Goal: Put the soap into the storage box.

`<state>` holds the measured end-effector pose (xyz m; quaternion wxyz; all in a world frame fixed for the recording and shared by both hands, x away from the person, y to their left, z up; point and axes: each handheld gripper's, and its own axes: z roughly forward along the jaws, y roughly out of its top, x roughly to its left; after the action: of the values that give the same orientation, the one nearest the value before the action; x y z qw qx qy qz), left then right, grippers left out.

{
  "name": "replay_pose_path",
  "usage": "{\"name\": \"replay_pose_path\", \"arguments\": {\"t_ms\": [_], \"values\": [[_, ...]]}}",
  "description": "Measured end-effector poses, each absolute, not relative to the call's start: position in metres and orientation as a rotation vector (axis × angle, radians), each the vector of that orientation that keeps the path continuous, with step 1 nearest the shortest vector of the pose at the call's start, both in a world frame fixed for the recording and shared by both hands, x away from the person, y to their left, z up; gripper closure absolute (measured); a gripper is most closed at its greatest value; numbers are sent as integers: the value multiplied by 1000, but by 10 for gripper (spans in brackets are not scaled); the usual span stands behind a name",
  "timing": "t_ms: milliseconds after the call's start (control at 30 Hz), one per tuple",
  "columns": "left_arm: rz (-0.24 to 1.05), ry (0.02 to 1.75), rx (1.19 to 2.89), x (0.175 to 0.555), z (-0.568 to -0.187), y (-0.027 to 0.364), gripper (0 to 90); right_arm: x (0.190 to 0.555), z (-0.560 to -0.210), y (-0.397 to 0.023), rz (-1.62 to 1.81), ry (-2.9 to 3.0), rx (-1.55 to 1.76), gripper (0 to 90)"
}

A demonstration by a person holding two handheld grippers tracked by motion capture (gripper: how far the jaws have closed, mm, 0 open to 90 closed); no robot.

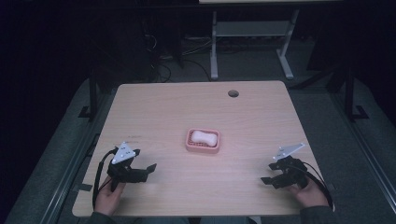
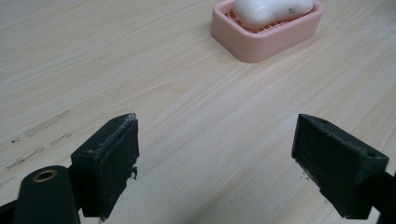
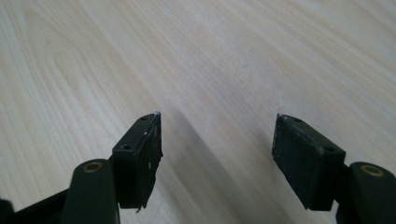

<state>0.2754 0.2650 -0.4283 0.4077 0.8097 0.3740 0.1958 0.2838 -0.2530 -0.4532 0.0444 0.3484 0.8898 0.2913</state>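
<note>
From the high view, a pink soap dish [image 1: 203, 140] sits near the middle of the desk [image 1: 154, 107] with a white bar of soap [image 1: 203, 136] lying in it. The left gripper [image 1: 148, 169] rests near the front left corner, the right gripper [image 1: 266, 178] near the front right corner, both well apart from the dish and angled inward toward it, probably readying a reach.

In the left gripper view, the jaws stand wide apart with nothing between them; the dish [image 2: 266, 35] and soap [image 2: 271, 10] lie ahead, off toward the upper right.

In the right gripper view, the jaws are parted, empty, over bare wood [image 3: 210, 60]
</note>
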Motion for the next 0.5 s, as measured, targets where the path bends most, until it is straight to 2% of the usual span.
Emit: {"name": "replay_pose_path", "arguments": {"t_ms": [500], "values": [[482, 931, 2059, 275, -428, 266, 146, 259, -457, -256, 935, 2672, 1094, 309]]}}
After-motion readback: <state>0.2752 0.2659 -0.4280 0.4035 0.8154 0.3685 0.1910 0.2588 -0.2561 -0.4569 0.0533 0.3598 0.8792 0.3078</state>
